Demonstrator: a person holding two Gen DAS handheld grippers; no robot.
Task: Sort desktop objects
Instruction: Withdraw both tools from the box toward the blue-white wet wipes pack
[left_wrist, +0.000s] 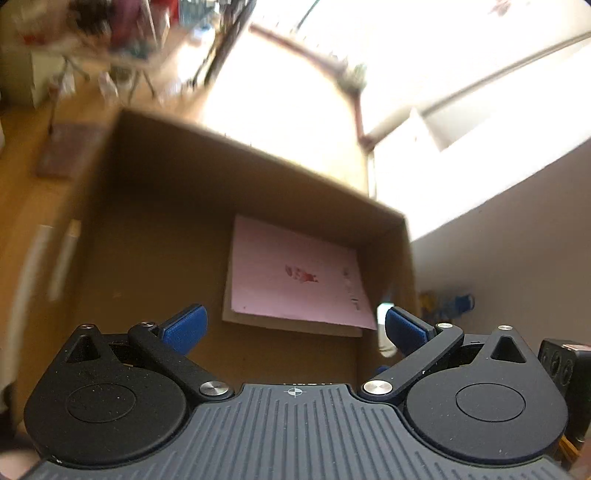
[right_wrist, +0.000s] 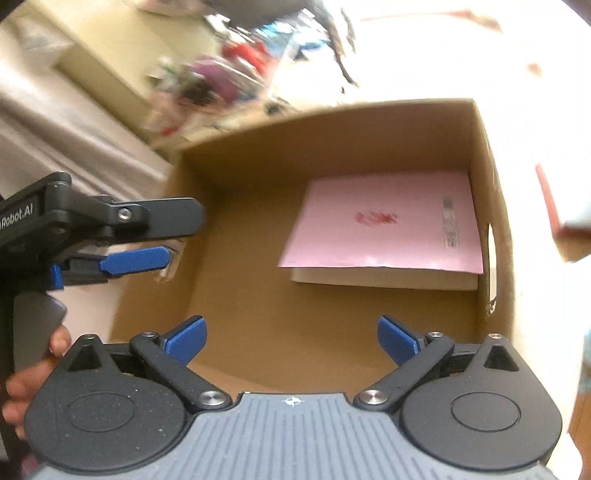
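An open cardboard box (left_wrist: 177, 173) (right_wrist: 332, 133) fills both wrist views. A pink-covered book (left_wrist: 295, 277) (right_wrist: 384, 221) lies flat on its floor, against the right wall. My left gripper (left_wrist: 293, 326) hovers above the box, open, its blue pads wide apart with nothing between them. In the right wrist view that left gripper (right_wrist: 184, 238) shows from the side over the box's left wall, held by a person's hand (right_wrist: 33, 373). My right gripper (right_wrist: 293, 338) is also open and empty above the box's near edge, apart from the book.
The box's right wall has a handle cut-out (right_wrist: 491, 254). A red-edged flat object (right_wrist: 554, 206) lies outside the box on the right. A brown mat (left_wrist: 66, 151) and pale strips (left_wrist: 62, 258) lie left of the box. The blurred background holds cluttered furniture.
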